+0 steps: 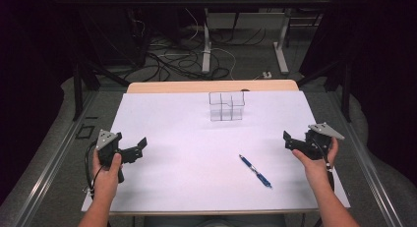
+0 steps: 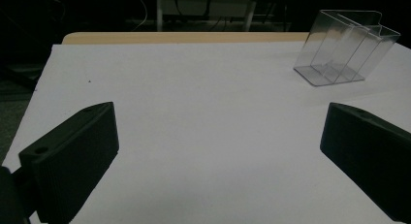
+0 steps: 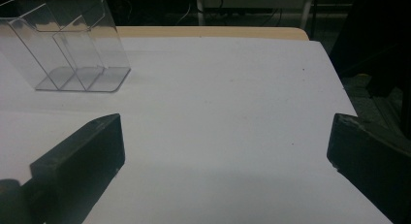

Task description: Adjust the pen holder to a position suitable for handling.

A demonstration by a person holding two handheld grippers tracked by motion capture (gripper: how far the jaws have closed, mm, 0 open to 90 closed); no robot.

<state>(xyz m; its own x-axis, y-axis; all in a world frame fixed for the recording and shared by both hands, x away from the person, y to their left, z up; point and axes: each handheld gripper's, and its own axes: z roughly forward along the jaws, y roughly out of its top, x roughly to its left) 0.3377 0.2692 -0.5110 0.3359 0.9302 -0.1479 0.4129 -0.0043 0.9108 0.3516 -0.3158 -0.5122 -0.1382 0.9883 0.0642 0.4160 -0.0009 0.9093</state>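
High view: I've got a claw in each hand, both at the near corners of the white sheet point(image 1: 162, 119). Left gripper point(image 1: 140, 147) sits at the left edge, right gripper point(image 1: 289, 141) at the right edge, both w/ jaws pointing inward, nothing in either. The blue pen point(image 1: 255, 171) lies flat on the sheet between them, nearer my right hand, well apart from the left. Its long axis runs diagonal: one end up-left toward the middle, the other down-right toward the near edge. The clear plastic organizer point(image 1: 226, 106) stands upright at the far middle, well beyond the pen. My guess: right claw goes for the pen, moving inward and a bit toward me, w/ jaws turned across the barrel. Plenty of bare sheet round the pen; near edge isn't far from its lower end.

Left gripper view: jaws spread wide, bare sheet between, holding nothing. Organizer point(image 2: 341, 49) is ahead, off to the right, compartments empty as far as I can tell.

Right gripper view: jaws also wide apart, empty. Organizer point(image 3: 68, 44) ahead-left; the sheet's right edge runs close on the other side.
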